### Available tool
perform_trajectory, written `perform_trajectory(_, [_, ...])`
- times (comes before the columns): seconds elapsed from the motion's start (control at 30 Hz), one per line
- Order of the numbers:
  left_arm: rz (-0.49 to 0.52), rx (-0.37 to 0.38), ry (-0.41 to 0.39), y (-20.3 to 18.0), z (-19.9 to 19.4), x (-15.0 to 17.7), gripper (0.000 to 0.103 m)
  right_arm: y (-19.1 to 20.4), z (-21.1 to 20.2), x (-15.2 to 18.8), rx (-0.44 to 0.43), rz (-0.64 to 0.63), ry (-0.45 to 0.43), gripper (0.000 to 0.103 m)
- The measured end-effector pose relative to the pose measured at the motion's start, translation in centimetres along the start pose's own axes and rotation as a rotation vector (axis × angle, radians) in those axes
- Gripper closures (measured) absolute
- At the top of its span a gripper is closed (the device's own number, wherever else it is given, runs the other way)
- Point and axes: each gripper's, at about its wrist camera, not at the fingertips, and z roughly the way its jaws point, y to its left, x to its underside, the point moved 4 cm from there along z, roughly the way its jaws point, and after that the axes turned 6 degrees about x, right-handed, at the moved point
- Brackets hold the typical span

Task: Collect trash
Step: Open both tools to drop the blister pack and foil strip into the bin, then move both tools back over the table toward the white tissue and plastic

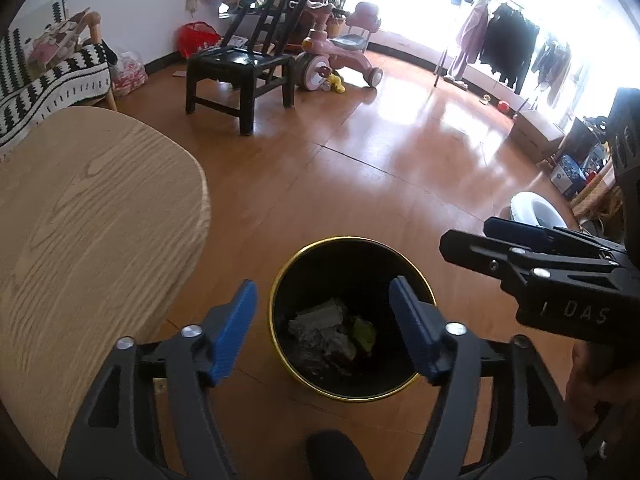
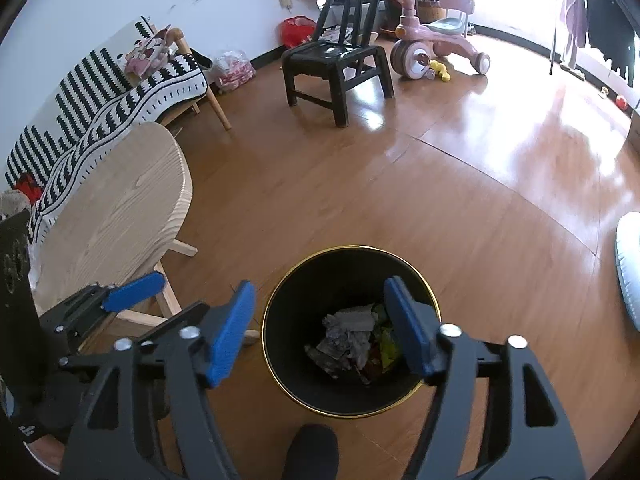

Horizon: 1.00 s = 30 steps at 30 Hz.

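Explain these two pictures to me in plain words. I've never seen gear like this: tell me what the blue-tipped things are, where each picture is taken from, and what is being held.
A person holds a two-fingered grabbing tool in each hand, with a camera on each looking along its blue fingers. One picture is from the left tool, the other from the right tool; each tool also shows at the edge of the other's picture. Both are open, with nothing between the fingers. They hang above a black bin with a gold rim, standing on the wooden floor beside a pale wooden table. Crumpled grey paper and a yellow-green wrapper lie in the bin.
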Motion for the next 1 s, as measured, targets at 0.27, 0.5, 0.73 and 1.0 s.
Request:
perform_trajectory(0.27, [-0.027,-0.083,-0.037,3.8,-4.5,0.9,0.010,3.2,0.0,-0.6,-0.018,-0.036,-0.015,0.013])
perform_trajectory(0.5, [-0.110,-0.207,-0.084,10.2,-10.9,3.1,0.008,11.0,0.2,-0.7,-0.069,-0.157,-0.012,0.010])
perform_trajectory(0.73, [-0.236,-0.356,-0.147,18.3,-19.1,7.5,0.007,21.4,0.2,-0.2,-0.139,-0.289,-0.002,0.010])
perform_trajectory(1.0, [-0.400,-0.519,-0.214,27.3,-27.7,13.6,0.007,36.3,-0.3,2.1,-0.236,-0.467,0.021,0.010])
